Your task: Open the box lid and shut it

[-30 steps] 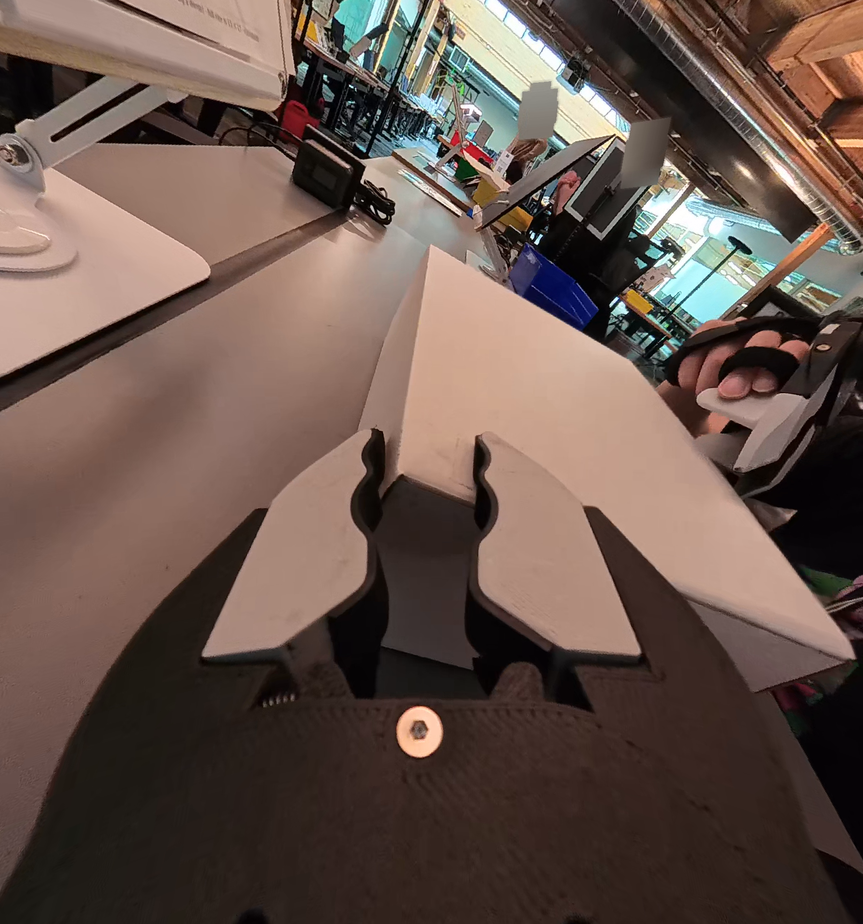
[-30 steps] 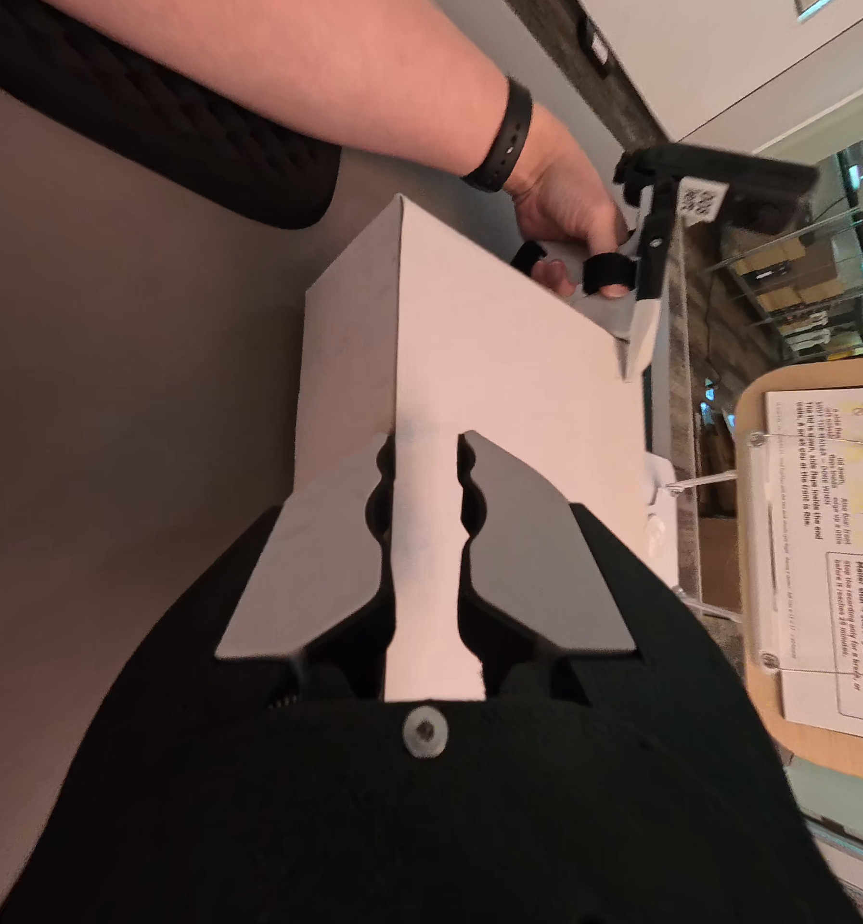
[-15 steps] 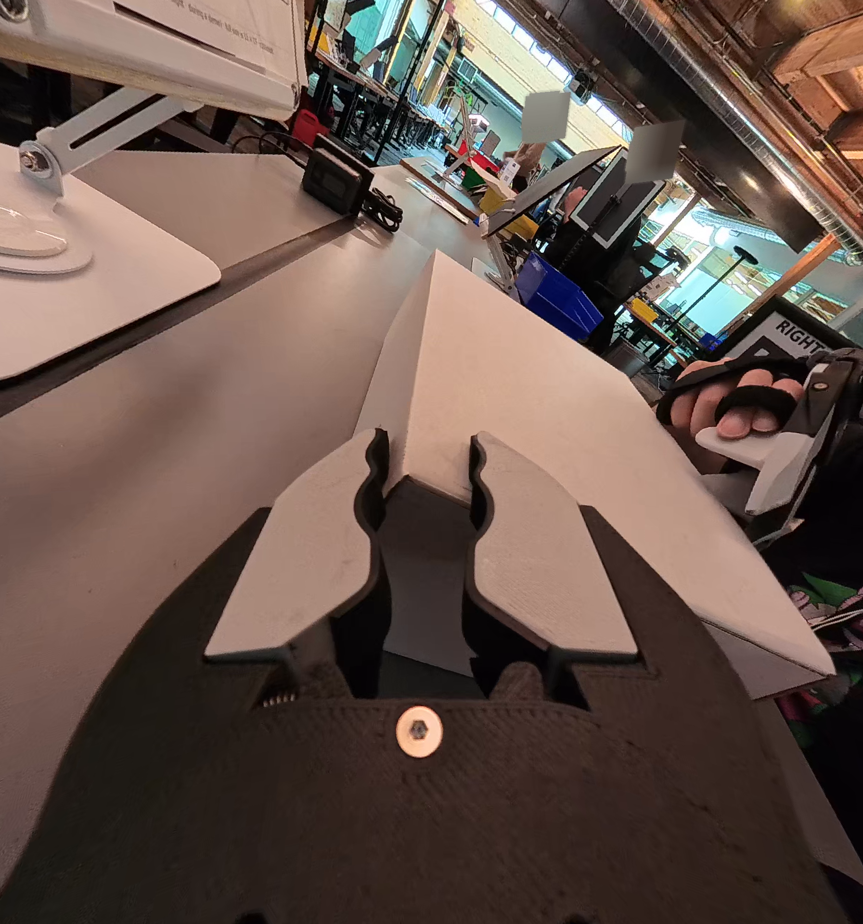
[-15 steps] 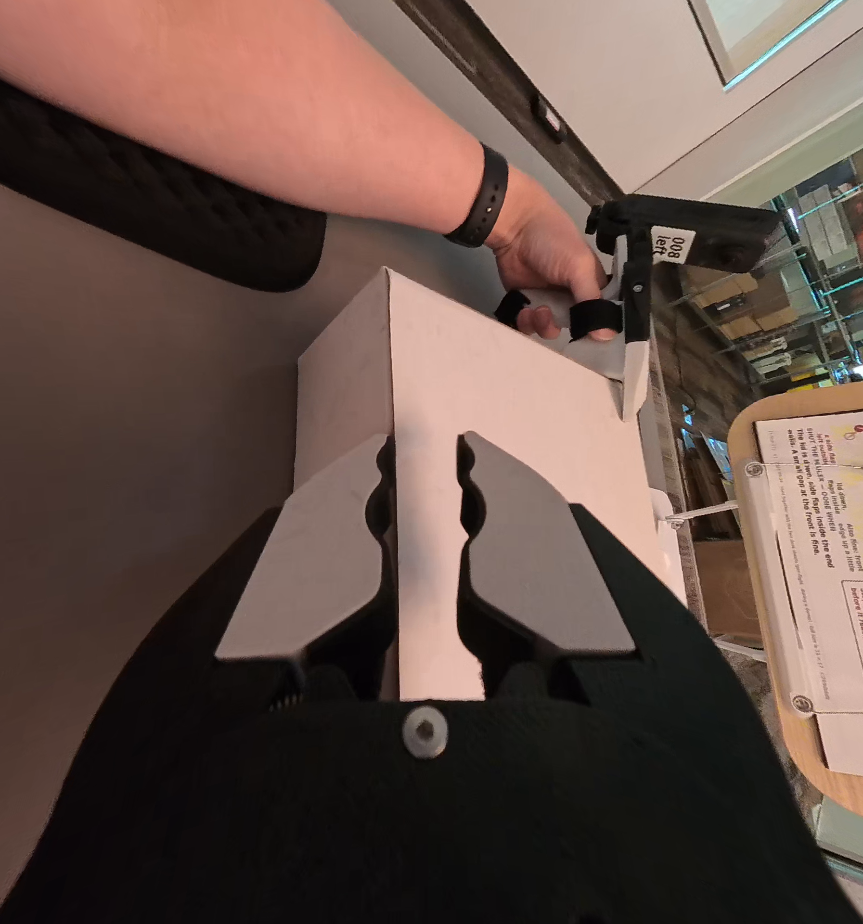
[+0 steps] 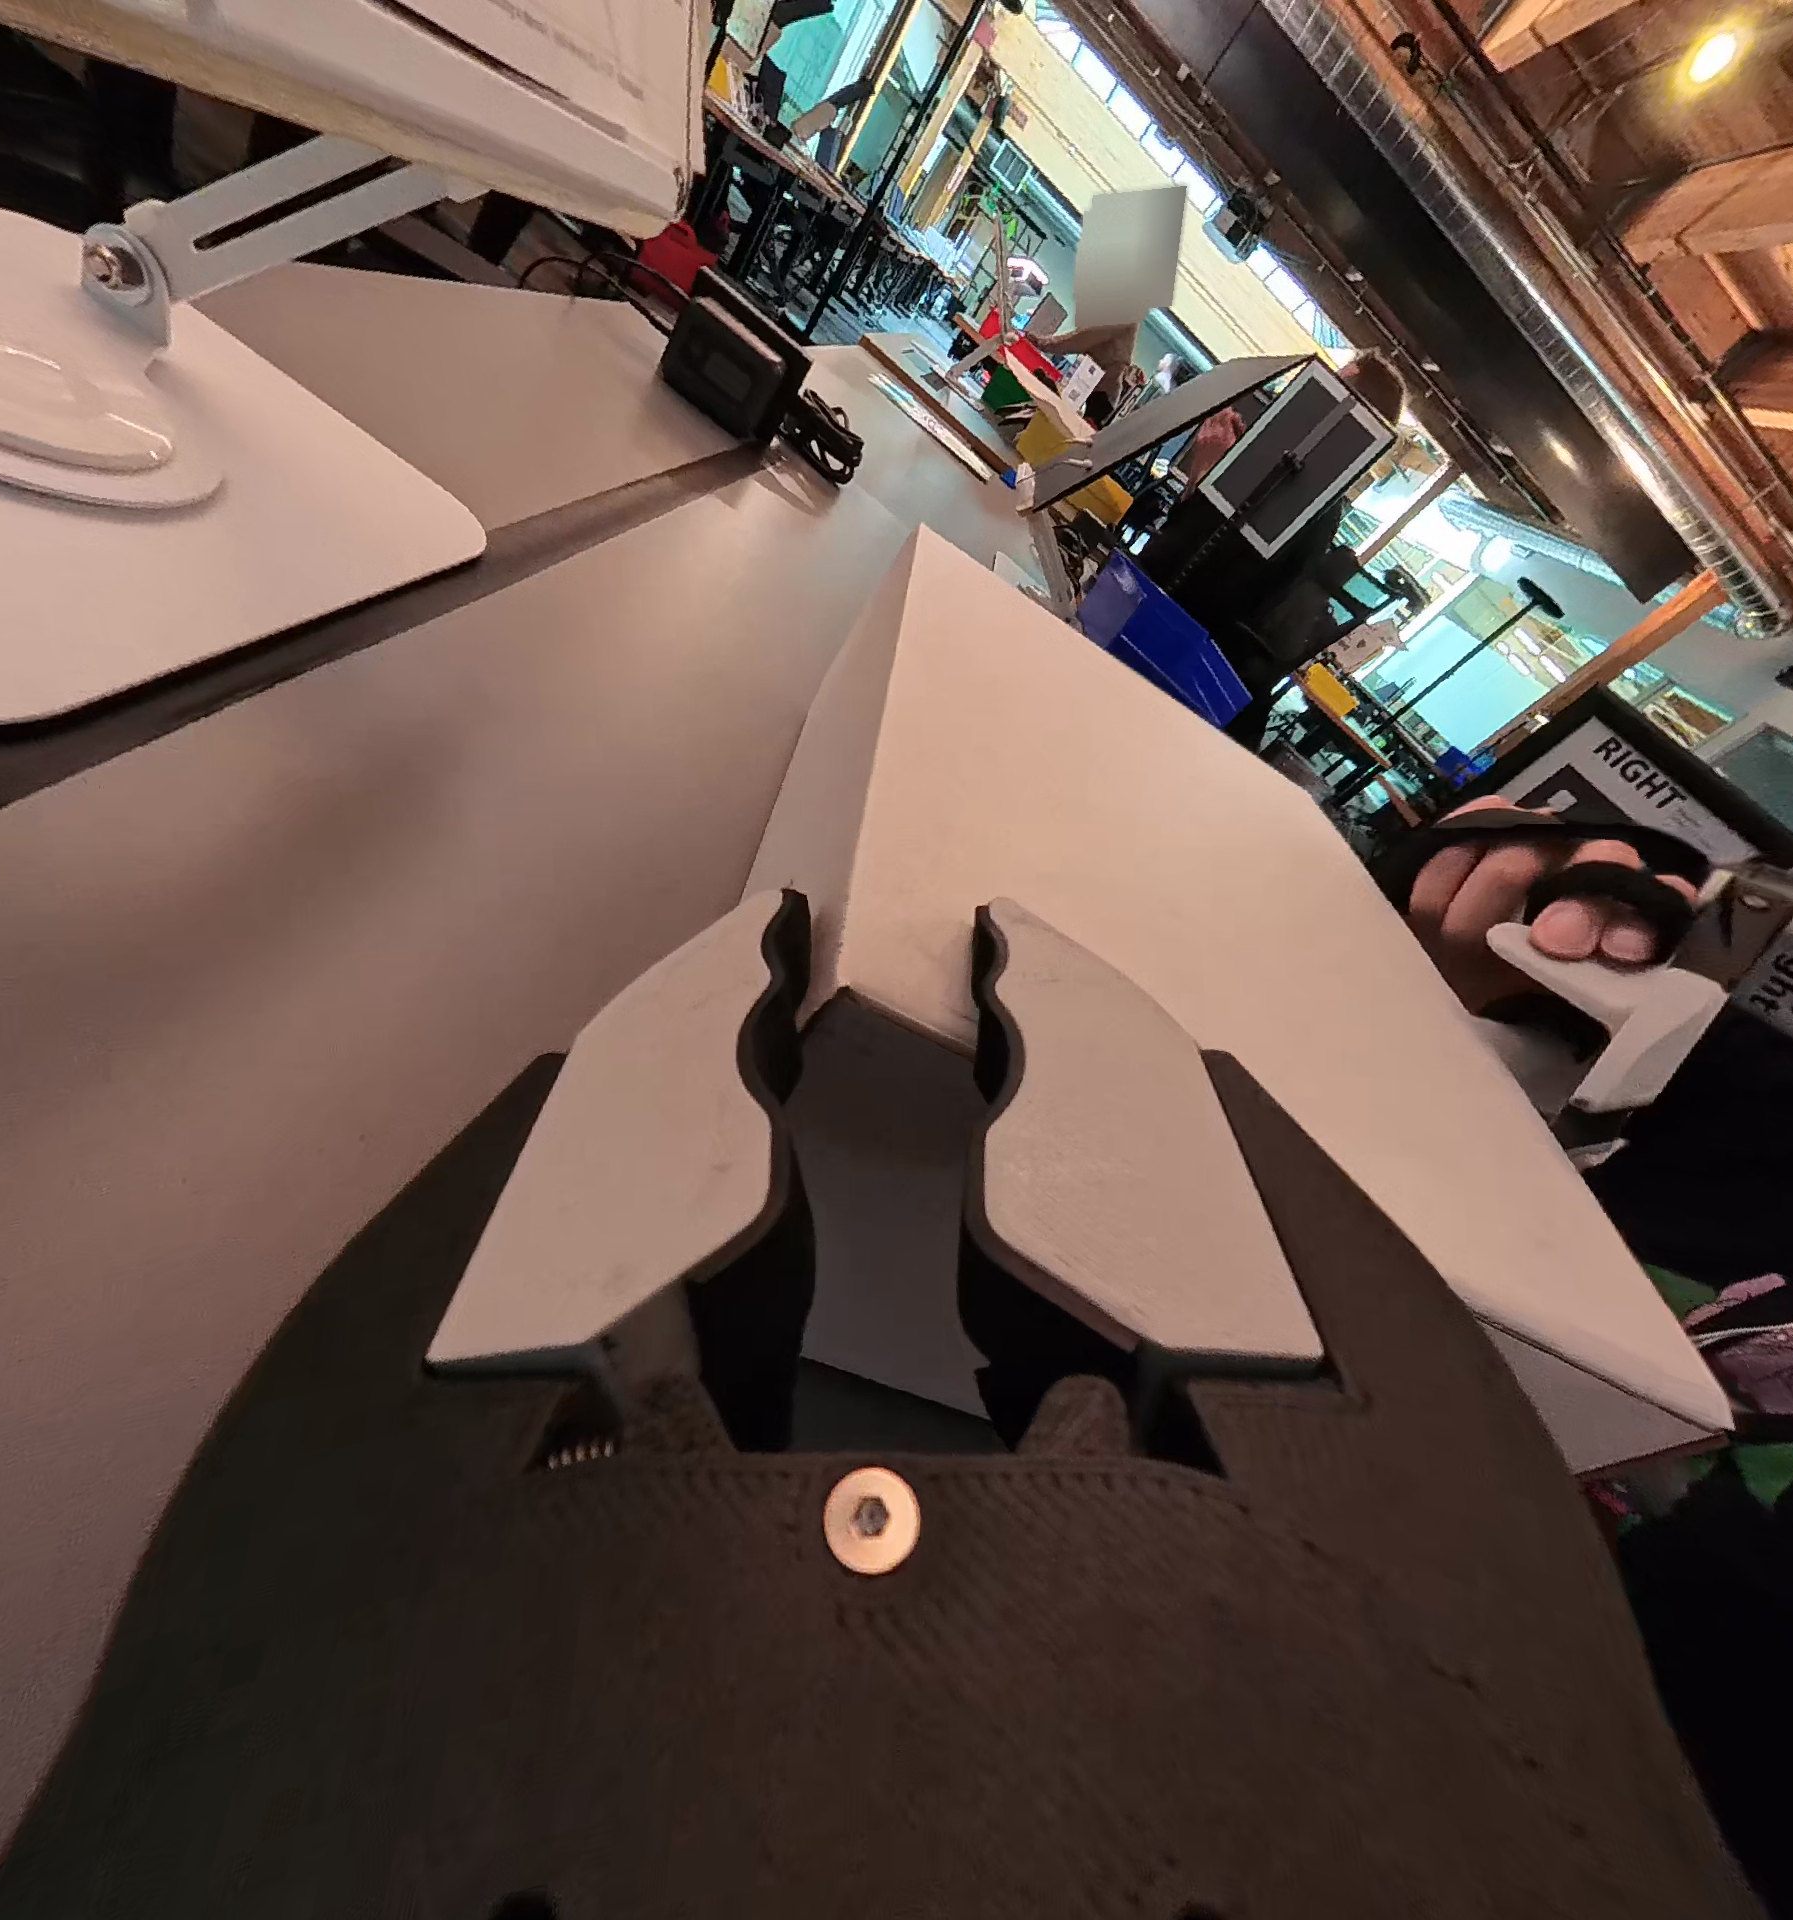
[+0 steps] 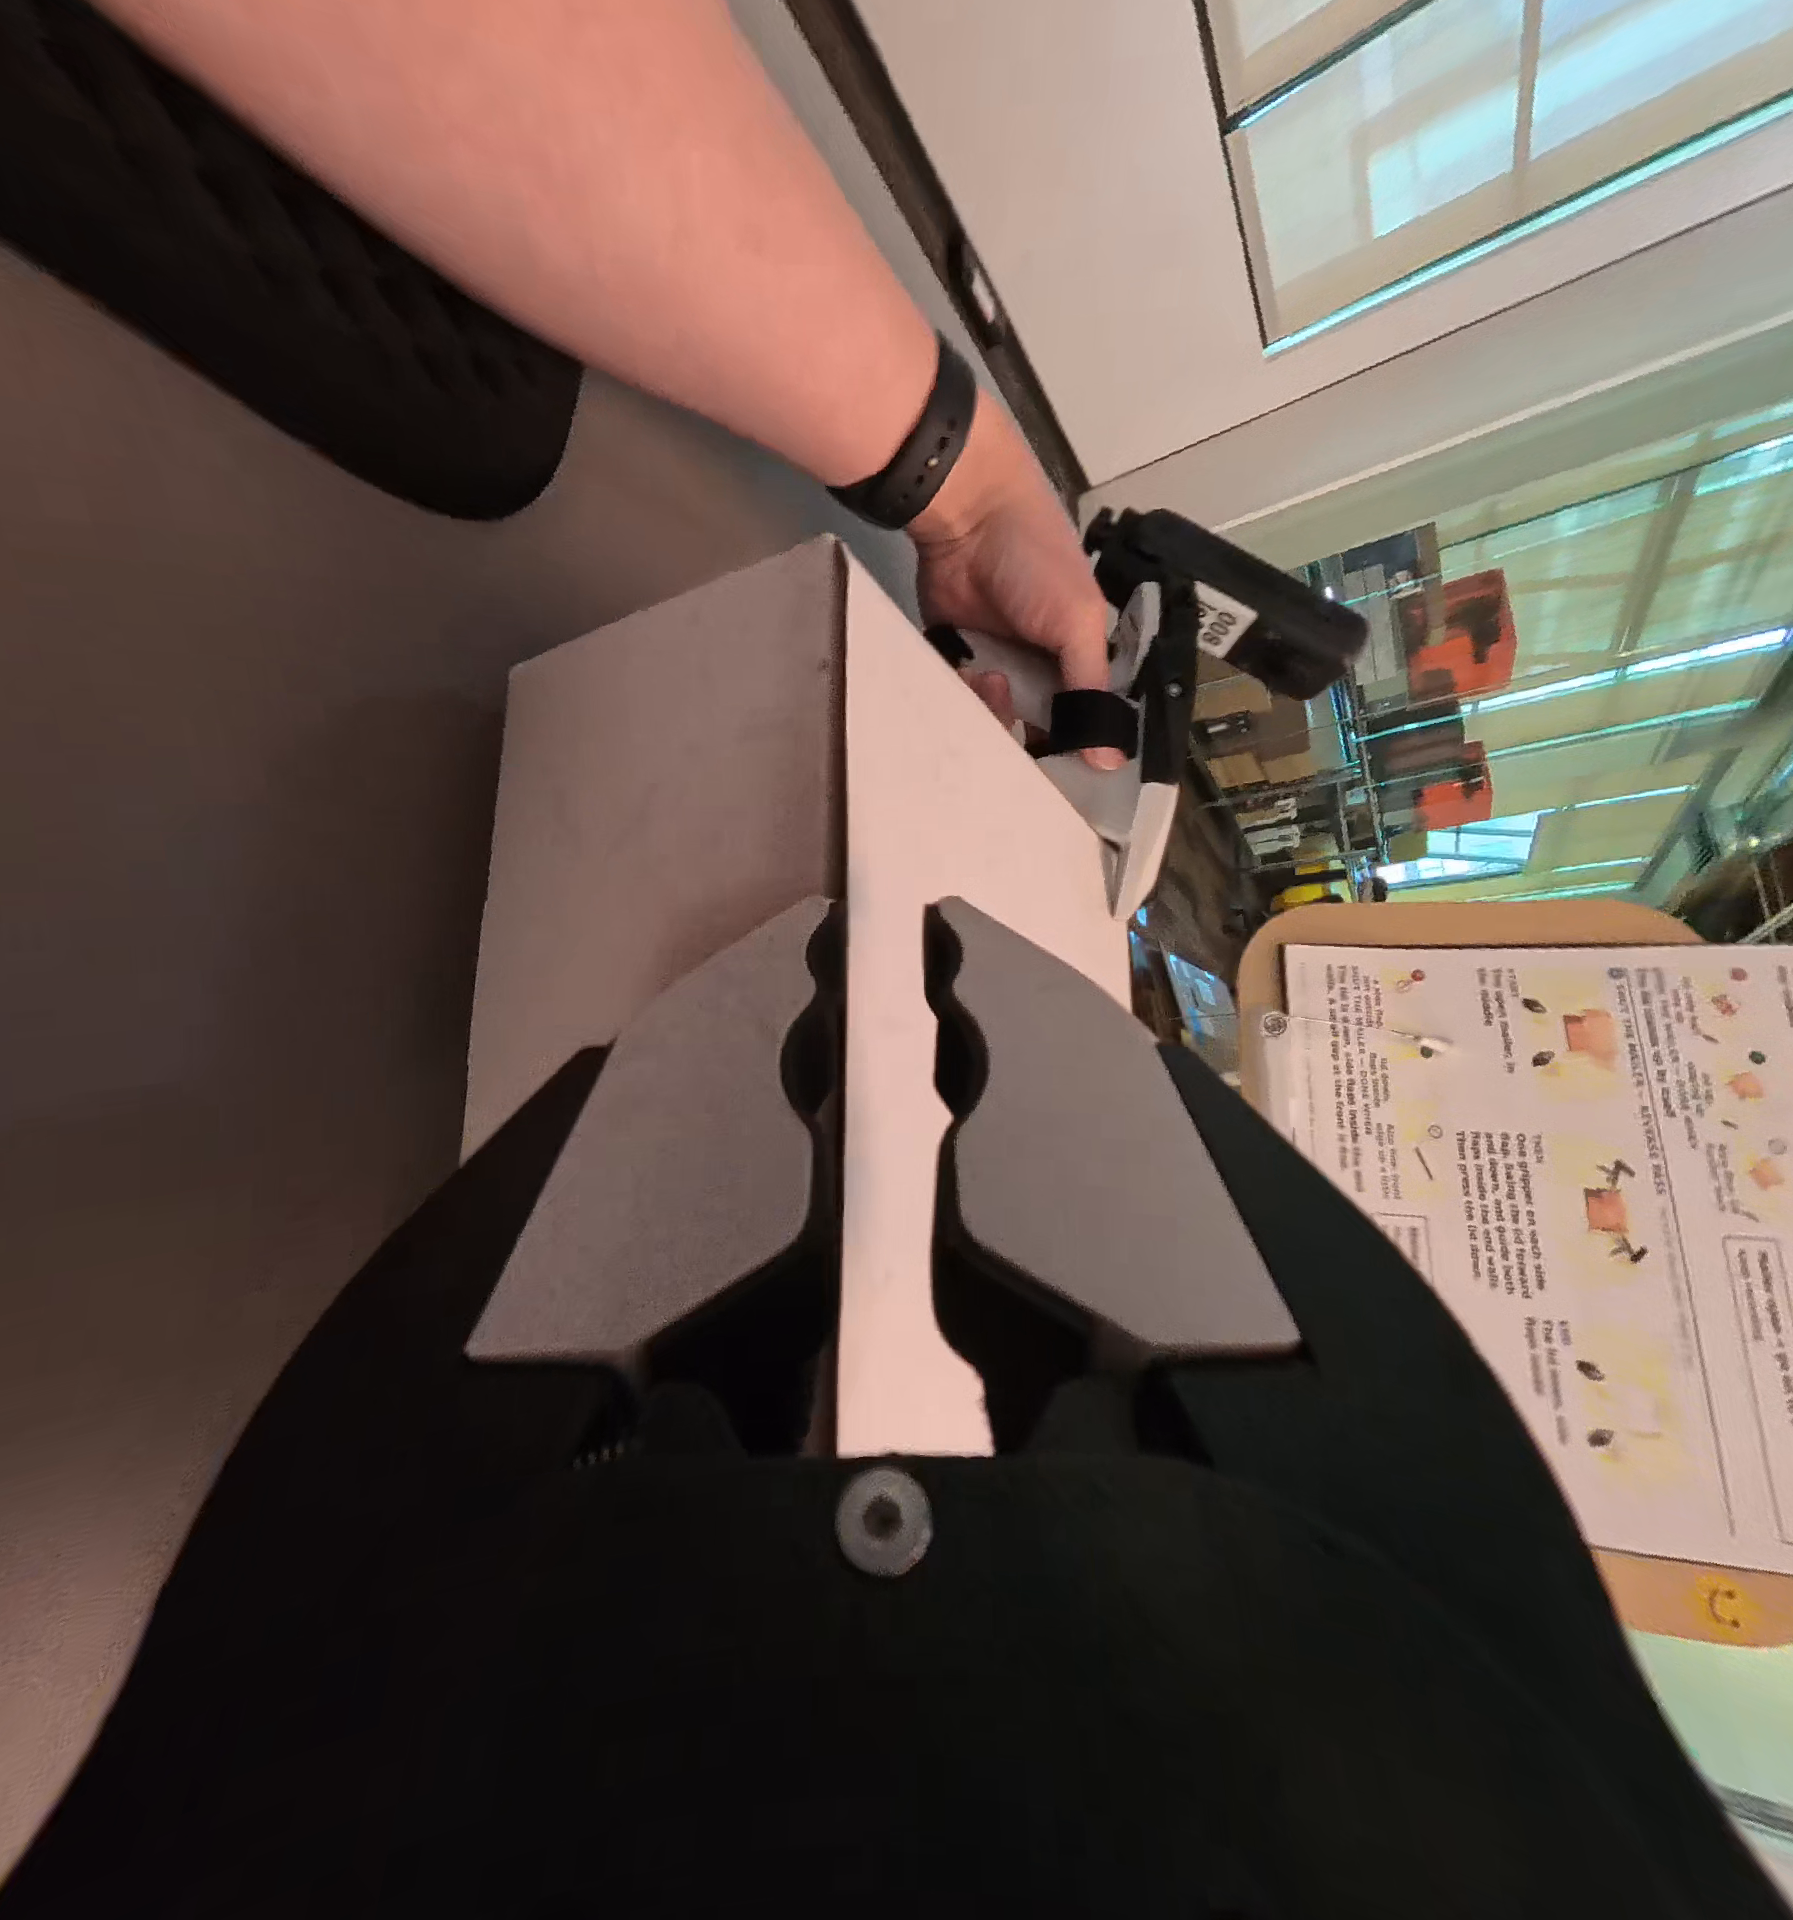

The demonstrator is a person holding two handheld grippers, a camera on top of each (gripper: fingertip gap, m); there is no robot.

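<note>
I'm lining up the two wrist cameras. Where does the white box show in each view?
Left wrist view: the box fills the centre and right, one corner between the left gripper fingers.
Right wrist view: the box sits centre, one edge between the right gripper fingers.
Shared landmark: the grey table under the box, at left in both views.

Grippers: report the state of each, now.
Left gripper: shut on the white box, at a corner.
Right gripper: shut on the box, along an edge.
</note>
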